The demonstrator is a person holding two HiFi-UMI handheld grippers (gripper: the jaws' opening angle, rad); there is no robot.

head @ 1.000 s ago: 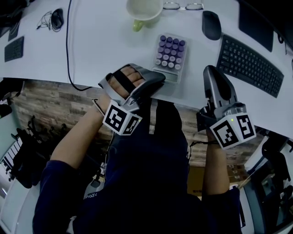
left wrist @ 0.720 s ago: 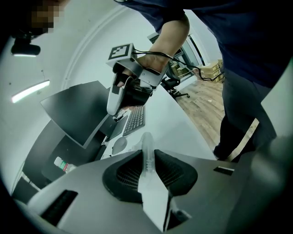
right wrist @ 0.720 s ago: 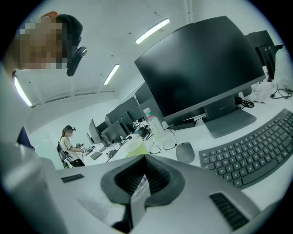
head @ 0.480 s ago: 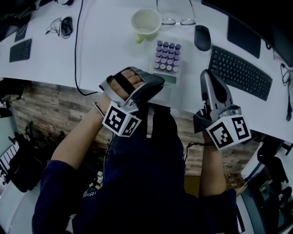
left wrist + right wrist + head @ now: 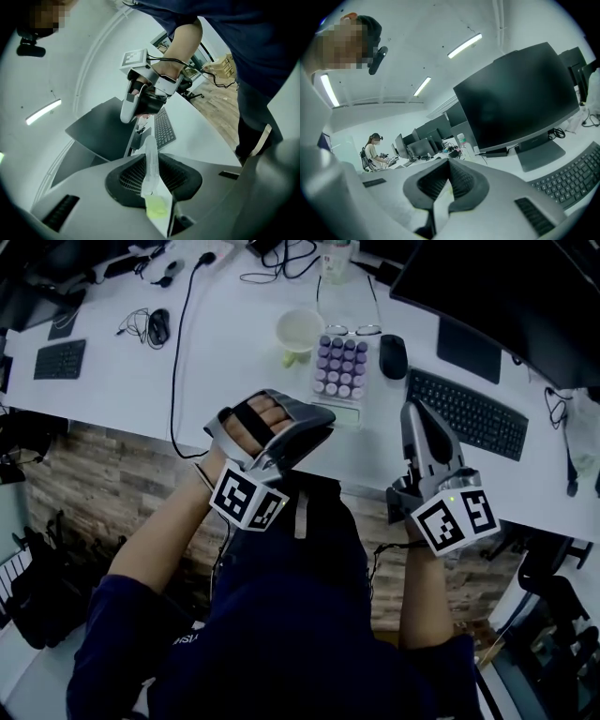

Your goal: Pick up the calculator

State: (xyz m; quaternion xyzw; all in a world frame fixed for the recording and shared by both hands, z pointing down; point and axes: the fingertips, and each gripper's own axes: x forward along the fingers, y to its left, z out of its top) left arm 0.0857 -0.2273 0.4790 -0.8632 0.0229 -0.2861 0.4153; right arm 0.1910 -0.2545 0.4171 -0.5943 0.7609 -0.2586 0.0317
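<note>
The calculator [image 5: 339, 371], pale with purple round keys, lies flat on the white desk [image 5: 225, 343] in the head view. Neither gripper touches it. My left gripper [image 5: 314, 420] hovers at the desk's front edge, just short of the calculator's near end, jaws together with nothing of the desk's between them. In its own view the left gripper [image 5: 151, 152] points at the right gripper [image 5: 136, 101]. My right gripper [image 5: 415, 418] is raised to the calculator's right, near the black keyboard [image 5: 466, 413]. The right gripper [image 5: 449, 165] is shut and empty in its own view. Neither gripper view shows the calculator.
Beyond the calculator stand a pale cup [image 5: 299, 331] and a pair of glasses [image 5: 349, 331]. A black mouse [image 5: 392, 355] lies to its right, and a large monitor [image 5: 506, 296] stands at the back right. A cable [image 5: 178, 352] crosses the desk at the left. A seated person [image 5: 374, 150] is far off.
Both grippers have risen and stayed shut. The head view has pulled back, so the desk looks smaller and more of it shows. The calculator has not moved.
</note>
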